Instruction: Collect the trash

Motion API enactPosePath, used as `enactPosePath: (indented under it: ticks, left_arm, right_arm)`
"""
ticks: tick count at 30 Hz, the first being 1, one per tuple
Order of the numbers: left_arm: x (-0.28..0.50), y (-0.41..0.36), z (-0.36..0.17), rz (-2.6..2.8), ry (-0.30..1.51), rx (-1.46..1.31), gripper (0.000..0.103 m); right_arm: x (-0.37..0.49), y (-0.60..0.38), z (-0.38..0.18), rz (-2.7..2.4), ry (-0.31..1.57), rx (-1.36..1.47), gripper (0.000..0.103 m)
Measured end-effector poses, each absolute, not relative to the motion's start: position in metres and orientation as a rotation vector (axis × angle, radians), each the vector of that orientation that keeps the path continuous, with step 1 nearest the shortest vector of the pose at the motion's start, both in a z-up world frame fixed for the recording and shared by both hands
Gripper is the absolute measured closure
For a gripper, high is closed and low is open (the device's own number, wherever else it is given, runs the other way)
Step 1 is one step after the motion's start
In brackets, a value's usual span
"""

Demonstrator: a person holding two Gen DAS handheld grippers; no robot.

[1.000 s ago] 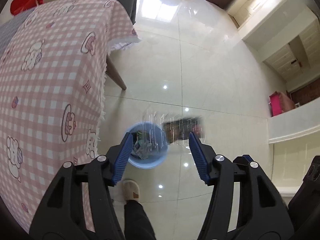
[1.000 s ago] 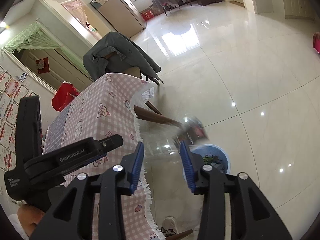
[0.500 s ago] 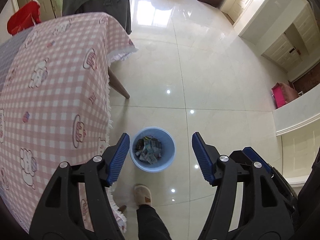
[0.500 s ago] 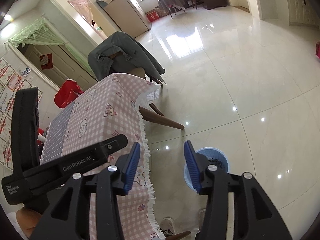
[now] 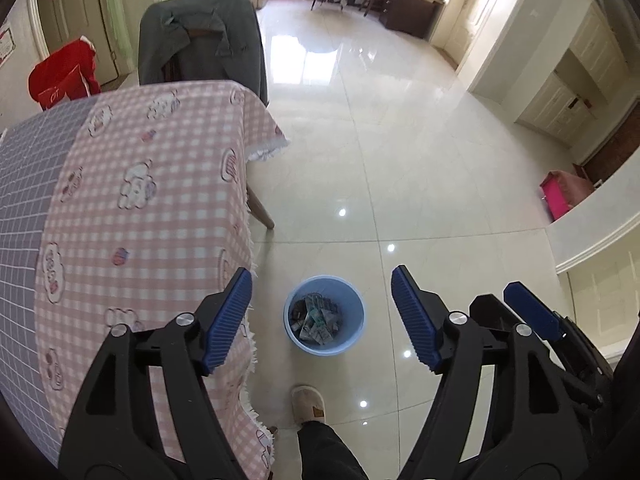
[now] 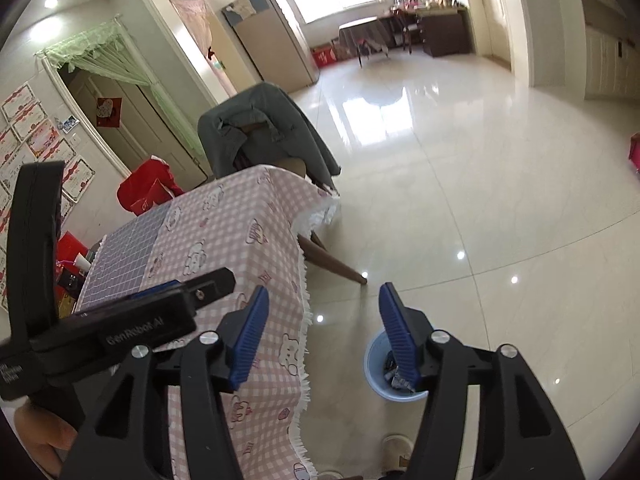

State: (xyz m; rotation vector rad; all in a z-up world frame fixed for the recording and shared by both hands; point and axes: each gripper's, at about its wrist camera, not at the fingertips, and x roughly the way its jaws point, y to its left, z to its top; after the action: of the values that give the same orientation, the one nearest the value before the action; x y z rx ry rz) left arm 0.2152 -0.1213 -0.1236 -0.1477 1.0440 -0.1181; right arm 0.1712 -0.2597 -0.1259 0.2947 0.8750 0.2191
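Trash [image 5: 318, 320] lies in the blue bin [image 5: 324, 314] on the tiled floor, low centre of my left wrist view.

My left gripper [image 5: 322, 308] is spread wide with nothing between its blue pads, and the bin shows in the gap. My right gripper [image 6: 322, 326] is also wide open and holds nothing; in its view the bin [image 6: 374, 364] sits lower right of centre, partly behind the right-hand pad [image 6: 398, 336]. The pink checked tablecloth [image 5: 152, 208] fills the left of both frames, its fringe near the bin. A slippered foot [image 5: 308, 404] stands just below the bin in the left view.
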Motion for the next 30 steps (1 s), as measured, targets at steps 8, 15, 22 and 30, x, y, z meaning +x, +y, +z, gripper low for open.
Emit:
enactPosePath:
  ticks: [8,15,22,30]
  left_arm:
    - [0.153,-0.085,-0.076,-0.211,0.927,-0.084,0.026]
    - [0.094,-0.049,-0.04,-0.273,0.828,-0.053,0.026]
    - [0.045,-0.033,-0.023,-0.333,0.778,-0.063,0.026]
    - [0.018,-0.033,-0.017,-0.332,0.706,-0.035,0.023]
  right_arm:
    - [0.095,-0.218,-0.081,0.134,0.744,0.294,0.043]
    - [0.03,-0.183,-0.047,0.065,0.645,0.286,0.04]
    - [-0.021,-0.163,-0.026,0.006,0.609,0.261,0.036]
    - [-0.05,-0.162,-0.019,-0.025,0.575,0.234,0.034]
